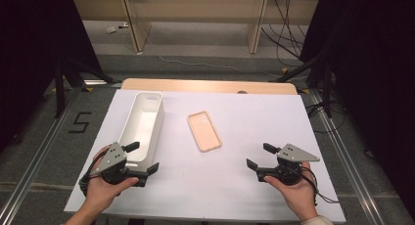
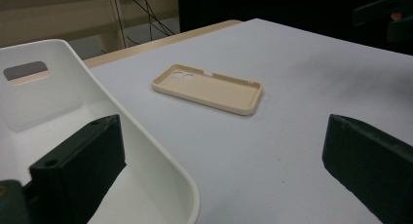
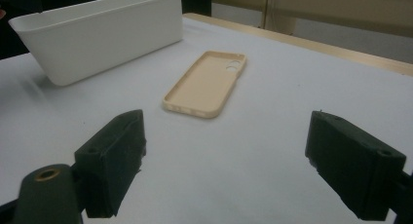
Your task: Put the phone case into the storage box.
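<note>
A flat beige plastic phone case (image 1: 204, 131) lies open side up on the white-covered bench (image 1: 274, 117), just right of the long white plastic bin (image 1: 142, 124) and apart from it. The left gripper (image 1: 144, 158) hovers at the bin's near end with its fingers (image 2: 80, 168) spread wide, one over the bin's inside, holding nothing. The right gripper (image 1: 259, 156) sits well to the right of the bin, nearer the person than the case, fingers (image 3: 113, 160) likewise spread and empty.

The likely step is reaching for the case, probably to put it in the bin. The right gripper looks better placed. The case is thin and low, so come in low and level, straddle its two long sides near the middle, and close on the raised rim rather than pressing the floor. Lift straight before heading toward the bin, keeping it clear of the bin's wall.
</note>
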The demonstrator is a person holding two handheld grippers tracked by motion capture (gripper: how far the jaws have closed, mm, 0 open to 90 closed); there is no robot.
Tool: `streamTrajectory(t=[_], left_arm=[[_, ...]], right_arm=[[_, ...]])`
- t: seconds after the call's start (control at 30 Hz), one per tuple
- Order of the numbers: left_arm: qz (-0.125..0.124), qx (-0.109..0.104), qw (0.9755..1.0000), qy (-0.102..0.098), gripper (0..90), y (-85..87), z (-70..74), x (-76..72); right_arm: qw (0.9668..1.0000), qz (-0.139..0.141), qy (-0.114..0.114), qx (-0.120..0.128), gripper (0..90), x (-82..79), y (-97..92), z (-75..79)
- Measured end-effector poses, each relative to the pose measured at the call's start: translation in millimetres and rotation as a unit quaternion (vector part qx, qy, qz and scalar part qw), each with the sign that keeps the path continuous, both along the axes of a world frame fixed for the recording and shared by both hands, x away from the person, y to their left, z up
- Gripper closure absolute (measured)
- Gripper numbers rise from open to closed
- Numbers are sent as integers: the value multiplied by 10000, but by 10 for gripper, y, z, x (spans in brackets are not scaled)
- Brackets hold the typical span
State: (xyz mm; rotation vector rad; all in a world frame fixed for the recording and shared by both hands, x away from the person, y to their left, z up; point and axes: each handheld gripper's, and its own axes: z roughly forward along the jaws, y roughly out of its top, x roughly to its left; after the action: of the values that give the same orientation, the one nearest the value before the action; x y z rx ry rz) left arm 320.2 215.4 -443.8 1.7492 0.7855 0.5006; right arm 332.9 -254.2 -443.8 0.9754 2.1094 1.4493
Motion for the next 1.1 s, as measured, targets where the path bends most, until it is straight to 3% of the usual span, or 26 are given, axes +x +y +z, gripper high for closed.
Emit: streamTrajectory(t=[0.13, 0.17, 0.2, 0.27, 0.3, 0.4, 0.43, 0.53, 0.67, 0.9, 1.1], left_arm=[[-6, -31, 10000, 0, 16, -3, 4, 1], [-12, -30, 10000, 4, 18, -6, 4, 1], [-44, -17, 10000, -15, 20, -7, 4, 2], [-28, -32, 10000, -11, 23, -7, 5, -3], [-36, -58, 10000, -14, 26, -7, 11, -3], [-68, -50, 10000, -44, 36, -11, 13, -1], [-110, -67, 9999, -52, 43, -20, 9, 0], [-140, -35, 9999, -45, 62, -22, 7, -9], [-155, -109, 9998, -88, 77, -4, 11, -17], [-148, -32, 9998, -121, 90, 4, 19, -28], [-165, -45, 9998, -119, 95, -11, 17, -17]], right_arm=[[9999, 58, 56, -126, 178, 30, 19, -1], [9999, 73, 83, -119, 205, 39, 30, 2], [9999, 85, -70, -104, 237, 69, 48, -20], [9998, 153, 44, -81, 280, 79, 82, -13], [9995, 131, 42, -279, 324, 83, 73, 11], [9988, 151, -137, -437, 515, 127, 108, 18], [9985, 170, 6, -511, 560, 126, 110, 38], [9978, 129, 118, -638, 712, 189, 152, 56], [9977, 19, 159, -656, 881, 325, 244, 61], [9944, -2, 496, -934, 900, 585, 463, 23], [9904, 29, 787, -1135, 900, 847, 671, -118]])
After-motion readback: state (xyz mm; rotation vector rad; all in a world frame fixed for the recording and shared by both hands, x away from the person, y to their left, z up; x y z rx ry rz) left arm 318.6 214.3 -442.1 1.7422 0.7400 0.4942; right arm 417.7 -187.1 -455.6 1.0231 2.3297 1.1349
